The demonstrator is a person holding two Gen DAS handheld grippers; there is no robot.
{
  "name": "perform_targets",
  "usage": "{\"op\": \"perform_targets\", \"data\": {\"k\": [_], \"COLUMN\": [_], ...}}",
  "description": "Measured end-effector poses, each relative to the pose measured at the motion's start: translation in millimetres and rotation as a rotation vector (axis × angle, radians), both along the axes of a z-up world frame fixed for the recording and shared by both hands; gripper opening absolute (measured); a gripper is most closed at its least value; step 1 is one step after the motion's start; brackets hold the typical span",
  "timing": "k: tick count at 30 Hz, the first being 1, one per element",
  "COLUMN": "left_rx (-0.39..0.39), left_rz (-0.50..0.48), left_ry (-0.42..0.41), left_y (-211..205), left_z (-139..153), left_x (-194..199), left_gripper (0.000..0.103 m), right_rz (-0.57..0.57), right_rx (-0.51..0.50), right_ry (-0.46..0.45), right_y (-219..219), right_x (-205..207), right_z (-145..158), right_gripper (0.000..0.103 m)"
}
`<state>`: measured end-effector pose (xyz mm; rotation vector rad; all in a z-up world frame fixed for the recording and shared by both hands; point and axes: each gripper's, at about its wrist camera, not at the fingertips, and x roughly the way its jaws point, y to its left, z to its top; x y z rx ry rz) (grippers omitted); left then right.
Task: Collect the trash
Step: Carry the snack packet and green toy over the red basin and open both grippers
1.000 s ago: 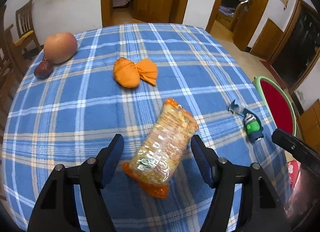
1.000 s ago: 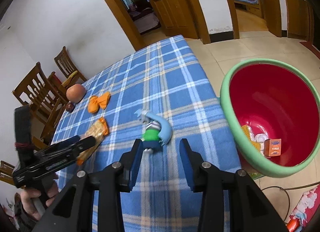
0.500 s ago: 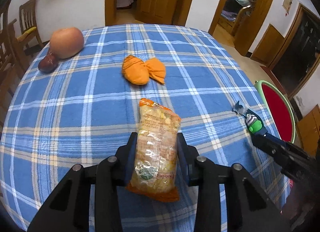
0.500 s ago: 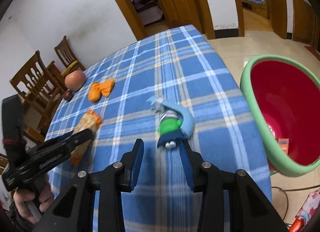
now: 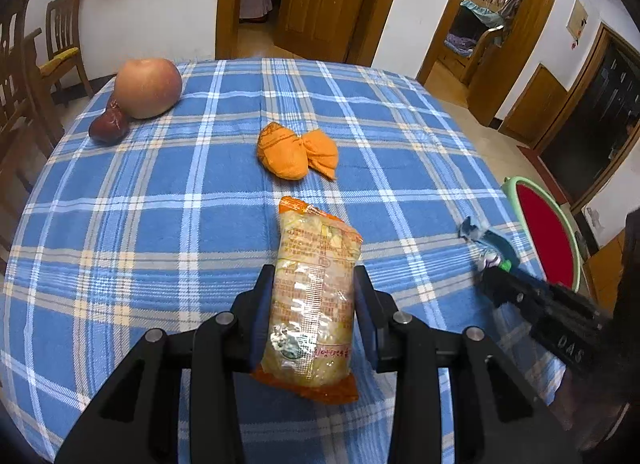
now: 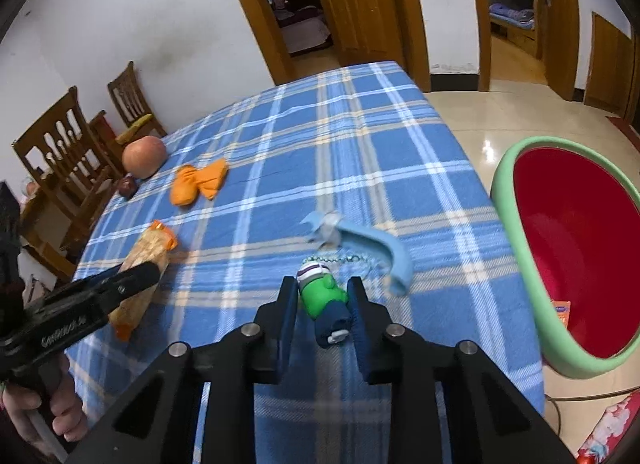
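My left gripper point(image 5: 314, 294) is shut on an orange-ended snack packet point(image 5: 316, 296) lying on the blue plaid table point(image 5: 160, 224); the packet also shows in the right wrist view point(image 6: 142, 264). My right gripper point(image 6: 322, 292) straddles a small green and blue toy figure point(image 6: 324, 300) with a light blue strip point(image 6: 376, 248) attached; the jaws stand close around it, and contact on the left side is unclear. A red basin with a green rim point(image 6: 576, 264) stands on the floor to the right, holding some trash.
An orange cloth bundle point(image 5: 296, 154), an apple point(image 5: 148, 86) and a dark red fruit point(image 5: 108, 128) lie farther back on the table. Wooden chairs point(image 6: 68, 156) stand at the left. The table's right edge is near the basin point(image 5: 548, 240).
My left gripper closed on the snack packet and turned it straight. My right gripper moved forward over the toy figure and its jaws narrowed around it.
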<state>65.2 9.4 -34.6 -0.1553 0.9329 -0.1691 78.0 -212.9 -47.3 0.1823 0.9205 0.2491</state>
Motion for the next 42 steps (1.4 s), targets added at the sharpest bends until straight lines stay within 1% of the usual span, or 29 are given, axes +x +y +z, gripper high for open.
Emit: {"op": "perform_targets", "data": {"k": [4, 8, 12, 16, 21, 28, 35, 42], "left_rx": [-0.016, -0.033, -0.056, -0.072, -0.067, -0.058, -0.053, -0.041], "left_rz": [-0.01, -0.04, -0.077, -0.129, -0.188, -0.269, -0.325, -0.372], "left_ry": [-0.018, -0.028, -0.034, -0.04, -0.05, -0.063, -0.045, -0.028], "left_y": [-3.6, -13.2, -29.0, -53.5, -87.6, -141.7, -184.6, -223.6], "left_z": [10.9, 21.1, 31.1, 40.0, 47.3, 53.0, 44.8, 37.0], "left_x": [-4.5, -5.9, -3.4, 0.7, 9.1, 23.3, 38.2, 50.3], "left_gripper": [0.038, 0.038, 0.038, 0.038, 0.038, 0.038, 0.038, 0.038], "right_rz": [0.006, -0.029, -0.073, -0.127, -0.196, -0.3, -0.382, -0.439], "right_rx": [0.059, 0.077, 0.078, 0.07, 0.06, 0.048, 0.043, 0.024], "right_ry": [-0.007, -0.044, -0.075, -0.1, -0.108, -0.1, -0.075, -0.036], "right_y": [-3.3, -17.1, -36.0, -61.2, -94.7, -141.9, -179.8, -207.3], "right_x": [-13.4, -26.3, -33.9, -37.5, -37.0, -37.1, -28.4, -20.1], "right_z": [7.7, 23.4, 36.9, 47.2, 52.4, 49.0, 36.6, 19.9], "right_gripper": [0.028, 0.028, 0.028, 0.028, 0.028, 0.028, 0.028, 0.028]}}
